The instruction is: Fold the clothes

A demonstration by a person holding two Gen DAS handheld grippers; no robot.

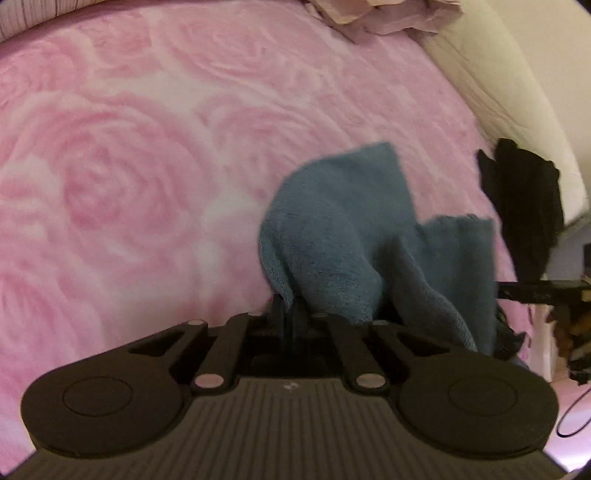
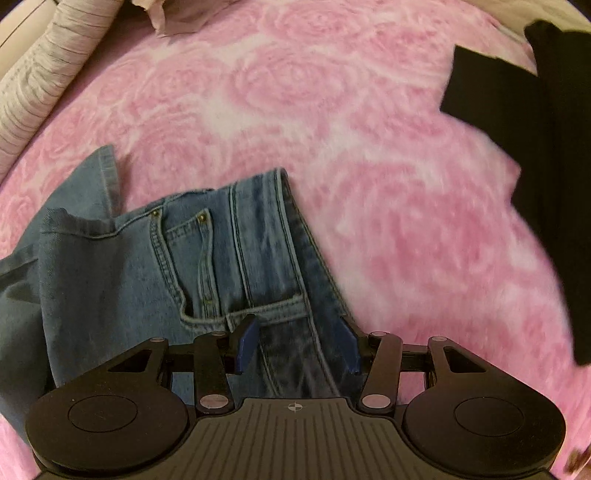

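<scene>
Left fingers (image 1: 290,310) clamped on jeans (image 1: 343,251), right fingers (image 2: 297,345) half-open over waistband (image 2: 258,236)

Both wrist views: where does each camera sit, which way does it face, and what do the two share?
Left wrist: on the left gripper, facing steeply down at the pink rose blanket; its jaws are shut on a fold of the jeans.
Right wrist: on the right gripper, facing down on the jeans' waistband and pocket; jaws open astride the denim.
Shared: the jeans, the blanket, the black garment at the right, a pale crumpled cloth at the top. No hand shows.
</scene>
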